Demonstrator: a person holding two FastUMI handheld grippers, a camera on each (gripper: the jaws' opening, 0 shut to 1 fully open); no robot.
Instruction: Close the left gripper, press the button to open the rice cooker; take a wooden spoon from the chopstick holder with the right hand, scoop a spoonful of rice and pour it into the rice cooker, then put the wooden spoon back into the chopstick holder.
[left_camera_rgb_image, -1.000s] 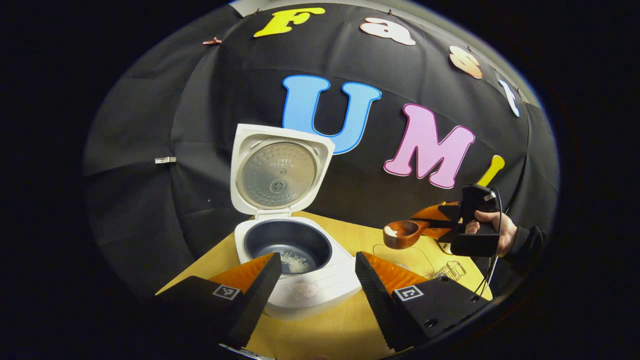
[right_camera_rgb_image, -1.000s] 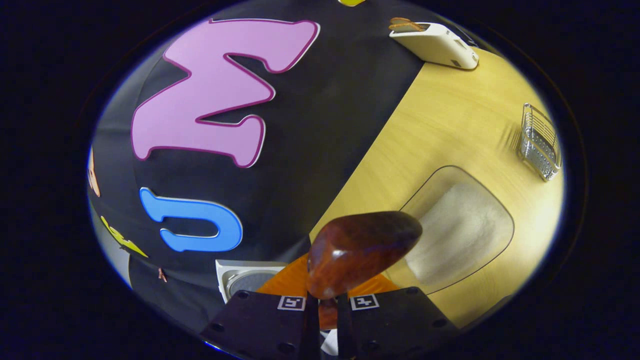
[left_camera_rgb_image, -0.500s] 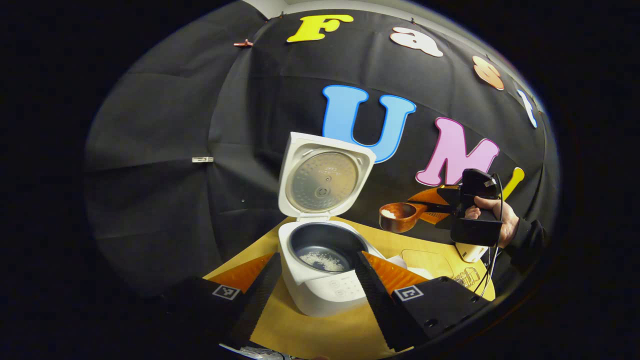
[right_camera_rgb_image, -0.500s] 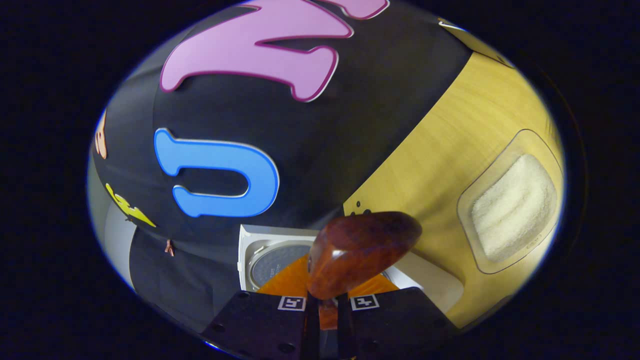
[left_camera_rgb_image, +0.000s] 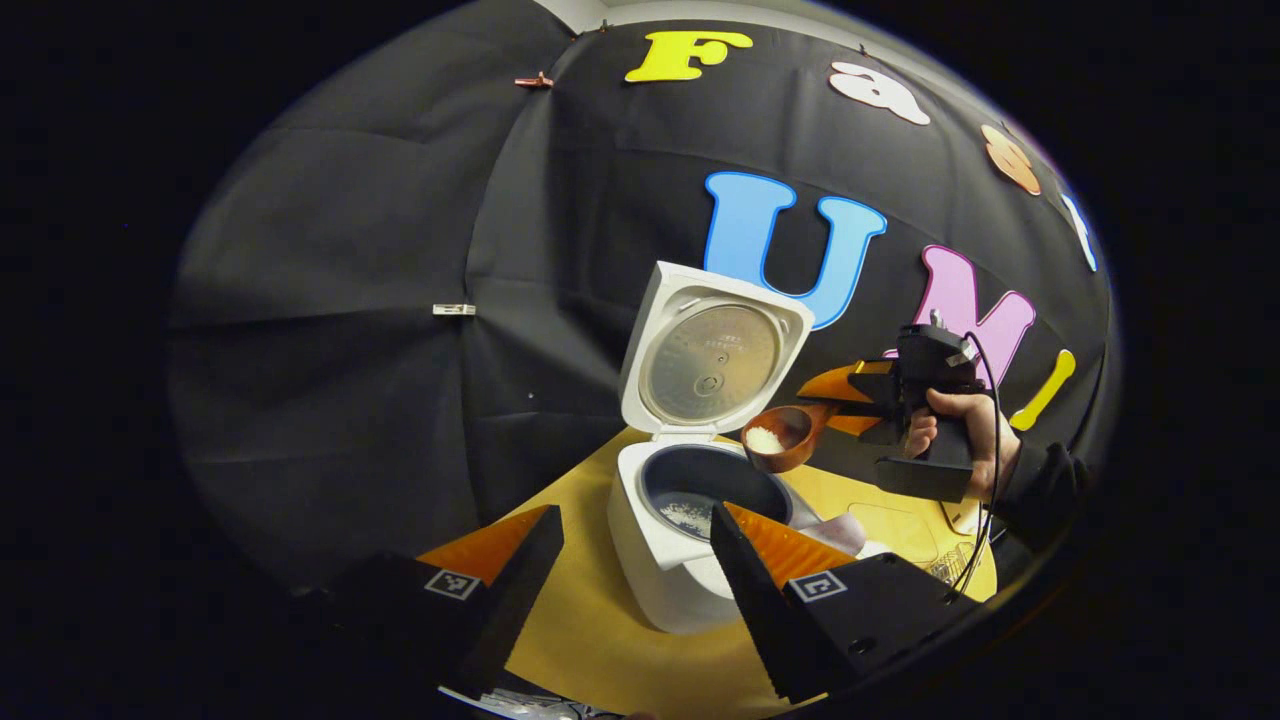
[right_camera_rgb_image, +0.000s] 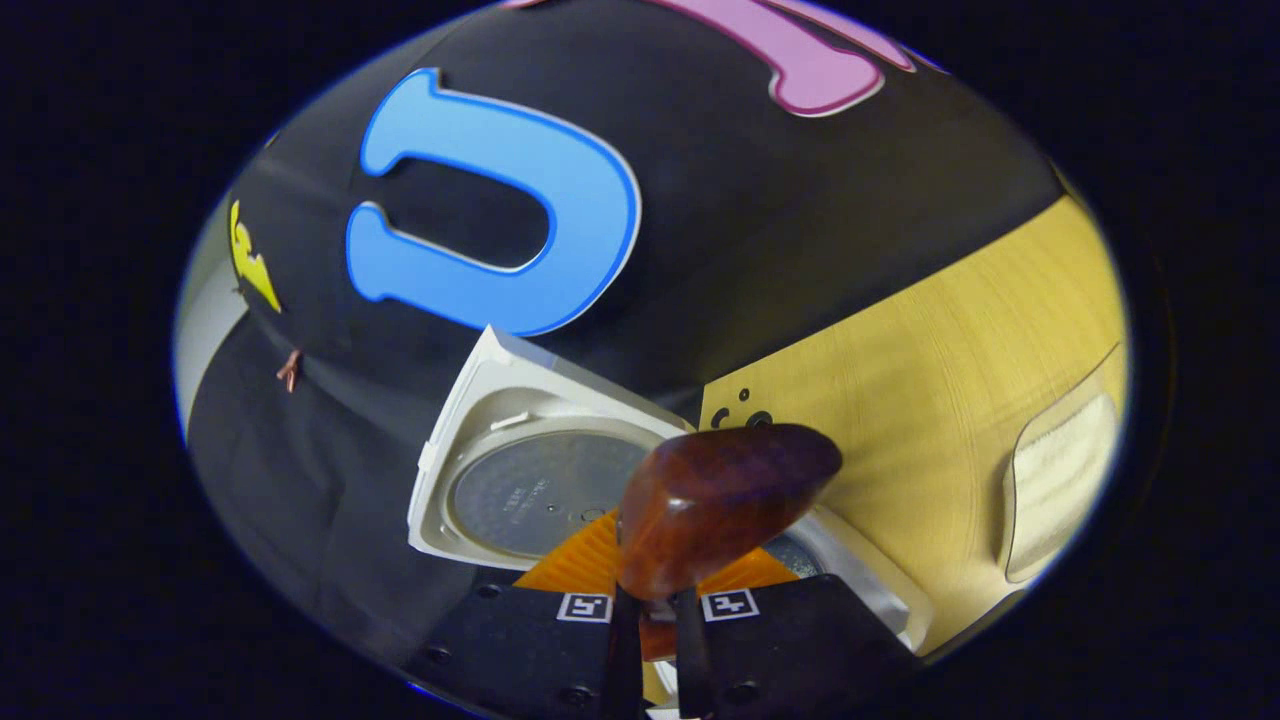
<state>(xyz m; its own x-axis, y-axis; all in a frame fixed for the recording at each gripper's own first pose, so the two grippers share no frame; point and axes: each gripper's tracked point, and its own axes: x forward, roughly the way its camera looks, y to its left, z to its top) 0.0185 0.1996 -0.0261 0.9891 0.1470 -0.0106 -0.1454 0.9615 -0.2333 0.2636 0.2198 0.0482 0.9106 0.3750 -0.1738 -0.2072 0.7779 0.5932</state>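
Note:
The white rice cooker (left_camera_rgb_image: 660, 560) stands on the wooden table with its lid (left_camera_rgb_image: 715, 350) raised upright; a little rice lies in the dark inner pot (left_camera_rgb_image: 700, 500). A wooden spoon (left_camera_rgb_image: 778, 438) with rice in its bowl hangs just above the pot's right rim. A hand holds my right gripper (left_camera_rgb_image: 840, 405), which is shut on the spoon's handle. In the right gripper view the spoon's brown underside (right_camera_rgb_image: 725, 495) juts out ahead of the right gripper (right_camera_rgb_image: 650, 615), with the lid (right_camera_rgb_image: 520, 470) behind it. My left gripper (left_camera_rgb_image: 635, 515) stands open in front of the cooker, holding nothing.
A clear tray of rice (right_camera_rgb_image: 1060, 480) lies on the table (right_camera_rgb_image: 950, 340) to the right of the cooker, also seen as the tray (left_camera_rgb_image: 905, 520) behind the left gripper's right finger. The wire chopstick holder (left_camera_rgb_image: 948, 568) stands at the table's far right.
The right gripper has carried the filled spoon leftward, from above the tray side to just over the cooker's pot. The left gripper's view has swung left, so the cooker sits farther right.

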